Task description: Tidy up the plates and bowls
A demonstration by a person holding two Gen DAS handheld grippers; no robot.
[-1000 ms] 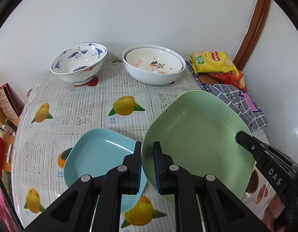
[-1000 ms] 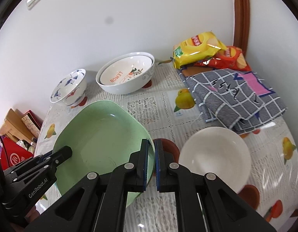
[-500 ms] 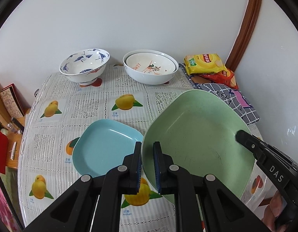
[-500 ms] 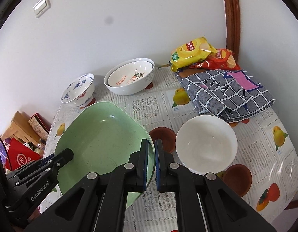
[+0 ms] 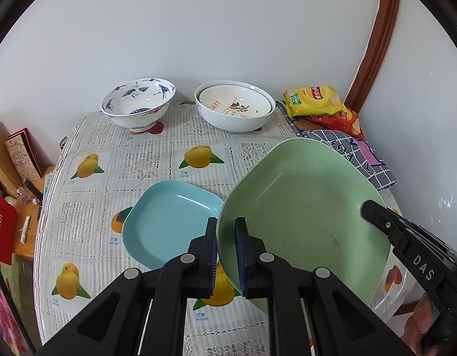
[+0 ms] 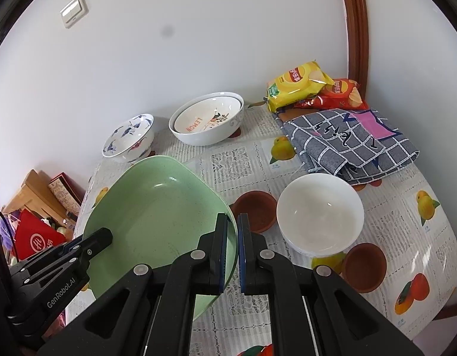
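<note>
- The left gripper [image 5: 226,255] has its black jaws closed on the left rim of a large speckled pale green square plate [image 5: 305,207]; the rim sits between the blue pads.
- The right gripper [image 6: 233,252] is clamped on the opposite rim of that plate [image 6: 157,207], so it is held on both sides and hangs tilted above the table.
- In the left wrist view the right gripper [image 5: 365,207] reaches over the plate's far right edge; a bit of the person's hand [image 5: 421,323] shows at the lower right.
- Just left of the green plate, a smaller light blue square plate [image 5: 169,222] lies flat on the fruit-printed tablecloth [image 5: 89,207]; the green plate's edge overlaps it in the picture, and whether they touch cannot be told.
- To the right, a plain white round bowl [image 6: 320,216] stands on the cloth, with a brown round coaster [image 6: 253,207] beside it and another [image 6: 365,267] nearer the table edge.
- Farther back lies a folded grey checked cloth [image 6: 347,145].
- At the wall stands a blue-and-white patterned porcelain bowl [image 5: 138,103].
- To its right, a white bowl with orange lettering [image 5: 234,105] is nested inside a larger white bowl [image 5: 237,123].
- In the far corner lie a yellow crisp bag [image 5: 314,101] and a red crisp bag [image 5: 344,118].
</note>
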